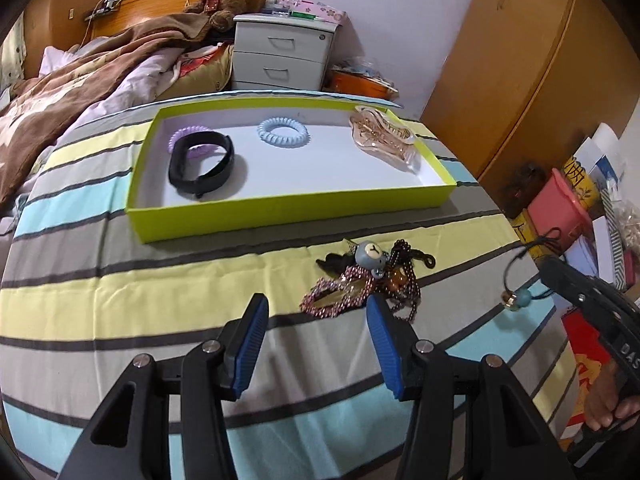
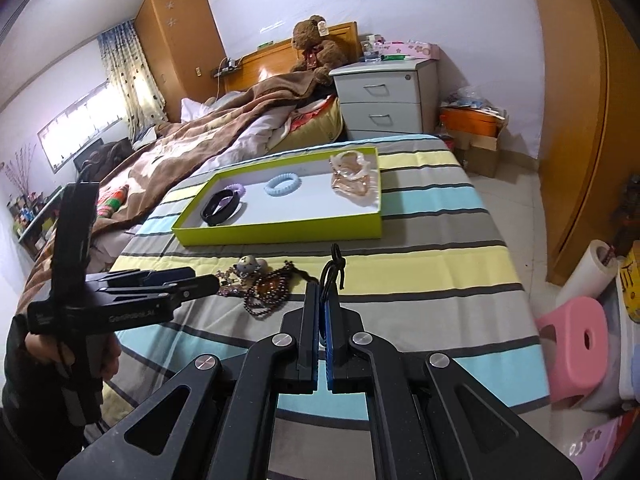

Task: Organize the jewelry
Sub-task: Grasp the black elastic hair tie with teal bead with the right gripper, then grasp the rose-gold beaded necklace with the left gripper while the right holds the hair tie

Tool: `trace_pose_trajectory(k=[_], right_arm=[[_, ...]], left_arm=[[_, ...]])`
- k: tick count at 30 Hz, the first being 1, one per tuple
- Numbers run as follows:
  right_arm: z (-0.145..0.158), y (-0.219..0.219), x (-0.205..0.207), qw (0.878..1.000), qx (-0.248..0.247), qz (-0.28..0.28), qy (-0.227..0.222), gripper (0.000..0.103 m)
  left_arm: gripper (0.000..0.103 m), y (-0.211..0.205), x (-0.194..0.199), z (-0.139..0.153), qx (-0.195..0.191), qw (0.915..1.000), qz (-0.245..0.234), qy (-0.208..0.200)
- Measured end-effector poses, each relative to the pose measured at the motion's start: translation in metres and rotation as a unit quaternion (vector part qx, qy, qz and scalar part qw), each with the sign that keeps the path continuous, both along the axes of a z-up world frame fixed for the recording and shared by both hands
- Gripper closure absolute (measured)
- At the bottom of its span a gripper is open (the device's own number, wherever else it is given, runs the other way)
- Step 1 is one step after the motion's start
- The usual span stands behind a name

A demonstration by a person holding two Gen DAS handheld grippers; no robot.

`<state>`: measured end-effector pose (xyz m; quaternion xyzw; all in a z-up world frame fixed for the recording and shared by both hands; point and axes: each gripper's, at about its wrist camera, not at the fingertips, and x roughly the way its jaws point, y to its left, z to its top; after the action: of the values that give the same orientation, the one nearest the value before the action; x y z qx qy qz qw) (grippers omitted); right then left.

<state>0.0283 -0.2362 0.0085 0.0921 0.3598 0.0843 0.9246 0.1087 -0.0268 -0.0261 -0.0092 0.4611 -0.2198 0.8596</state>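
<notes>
A home bedroom; bed [image 2: 192, 148], teddy bear [image 2: 314, 46], bedside drawers [image 2: 384, 96], wardrobe [image 2: 180, 40]

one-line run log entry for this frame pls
left gripper: open, over jewelry pile | right gripper: shut on black cord | tray: four items

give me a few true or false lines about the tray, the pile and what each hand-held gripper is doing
1. The tray holds a blue coil tie. True.
2. The black band lies on the bedspread outside the tray. False: it lies inside the tray, over a purple coil tie.
3. The right hand-held gripper is shut on a black cord. True.
4. The left hand-held gripper grips the pile. False: its jaws stand open, short of the pile.
5. The tray is empty at its right end. False: a clear hair claw lies there.
</notes>
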Motion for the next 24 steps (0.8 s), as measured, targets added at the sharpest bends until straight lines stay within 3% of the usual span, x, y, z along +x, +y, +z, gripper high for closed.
trace_pose_trajectory(k=[16, 19, 23, 24], right_arm=[[-0.003, -0.010, -0.003, 1.000, 0.009, -0.007, 0.000, 0.101], [-0.003, -0.011, -0.002, 1.000, 0.009, -0.008, 0.000, 0.101], [-0.003, -0.011, -0.002, 1.000, 0.008, -0.007, 0.000, 0.101], [-0.003, -0.011, -0.002, 1.000, 0.009, -0.007, 0.000, 0.101]], left_arm=[[0.051, -0.026, 0.013, -0.013, 0.026, 0.9989, -0.038, 0.003], [0.063, -0.028, 0.011, -0.012, 0.028, 0.9985, -0.046, 0.002], [0.069, -0.030, 0.007, -0.012, 0.034, 0.9981, -0.051, -0.001], [0.076, -0.029, 0.007, -0.011, 0.035, 0.9981, -0.051, -0.002]])
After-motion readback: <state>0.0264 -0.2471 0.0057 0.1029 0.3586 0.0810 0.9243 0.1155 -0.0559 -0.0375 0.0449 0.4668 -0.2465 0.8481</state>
